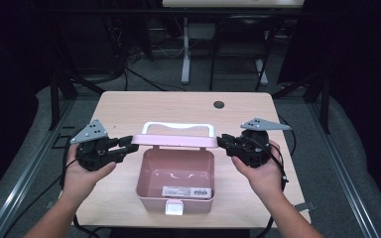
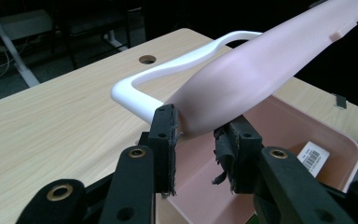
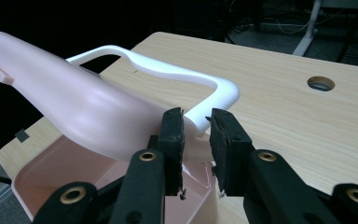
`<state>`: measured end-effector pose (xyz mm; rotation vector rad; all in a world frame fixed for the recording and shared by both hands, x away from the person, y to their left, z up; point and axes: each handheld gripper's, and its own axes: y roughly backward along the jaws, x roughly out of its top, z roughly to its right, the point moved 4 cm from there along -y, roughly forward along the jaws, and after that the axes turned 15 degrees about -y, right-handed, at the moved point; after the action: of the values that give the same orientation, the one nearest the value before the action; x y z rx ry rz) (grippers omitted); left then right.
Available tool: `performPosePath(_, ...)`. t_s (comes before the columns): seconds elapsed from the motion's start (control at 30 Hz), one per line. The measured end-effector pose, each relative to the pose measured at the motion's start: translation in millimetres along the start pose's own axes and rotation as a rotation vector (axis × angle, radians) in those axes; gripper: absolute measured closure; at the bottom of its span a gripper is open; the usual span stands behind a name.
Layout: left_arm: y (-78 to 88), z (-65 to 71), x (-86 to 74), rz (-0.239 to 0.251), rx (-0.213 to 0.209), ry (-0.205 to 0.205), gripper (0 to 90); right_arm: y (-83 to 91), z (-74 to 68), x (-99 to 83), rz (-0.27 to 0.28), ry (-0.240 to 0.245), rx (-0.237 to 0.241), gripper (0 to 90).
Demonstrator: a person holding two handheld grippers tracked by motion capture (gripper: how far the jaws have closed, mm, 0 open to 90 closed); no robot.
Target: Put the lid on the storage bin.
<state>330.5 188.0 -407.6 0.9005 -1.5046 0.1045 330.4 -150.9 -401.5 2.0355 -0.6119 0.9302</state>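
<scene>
A pink storage box stands open near the table's front edge, its lid raised at a slant above it, with a white handle on top. My left gripper grips the lid's left end, and my right gripper grips its right end. In the left gripper view the lid runs away from between the pads of the gripper, over the box. In the right gripper view the gripper pinches the lid at the corner by the handle. A barcode label lies inside the box.
The light wooden table has a round cable hole at the back right. The box's white latch hangs at the front edge. Table legs, cables and dark equipment stand on the floor beyond.
</scene>
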Motion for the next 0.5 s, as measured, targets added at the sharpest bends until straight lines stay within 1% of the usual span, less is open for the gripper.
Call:
performPosePath(0.1,1.6,2.4,-1.4,0.005,0.0,0.0,68.0,0.2,-0.3,-1.6,0.005,0.007,-0.006,74.5)
performPosePath(0.2,4.0,4.8,-2.4,0.013,-0.001,0.001,68.1,0.3,-0.2,-2.5,0.003,0.005,-0.002,74.4)
performPosePath(0.37,7.1,8.3,-4.0,0.014,0.0,-0.005,68.1,-0.2,0.3,-4.5,0.007,0.003,0.003,74.4)
performPosePath(0.5,8.9,11.0,-6.7,0.011,-0.007,-0.008,68.1,-0.3,0.1,-6.7,0.005,-0.002,0.007,74.4)
